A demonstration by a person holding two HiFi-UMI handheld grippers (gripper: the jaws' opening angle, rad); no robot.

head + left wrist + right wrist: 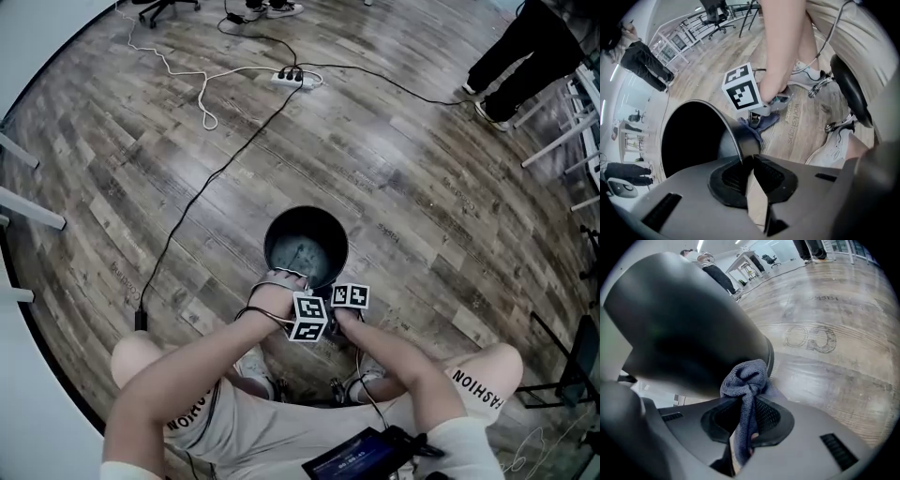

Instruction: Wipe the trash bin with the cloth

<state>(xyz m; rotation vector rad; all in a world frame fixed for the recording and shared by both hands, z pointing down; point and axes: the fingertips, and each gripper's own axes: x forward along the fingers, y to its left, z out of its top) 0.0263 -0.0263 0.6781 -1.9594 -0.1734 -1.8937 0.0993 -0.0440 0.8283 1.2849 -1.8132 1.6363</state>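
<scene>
- Between the person's knees, on the wooden floor (187,169), stands the trash bin (309,225); only the head view shows its whole round opening.
- Only the left gripper view shows the left tool (751,161) nearly closed, clamping the bin's near rim.
- Only the right gripper view shows the right tool (752,401) closed on the bunched cloth (745,376), beside the bin's outer wall.
- Both hands reach steeply down, close together.

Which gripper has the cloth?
The right gripper: the blue-grey cloth is pinched between its jaws. The left gripper grips the trash bin by its rim.
</scene>
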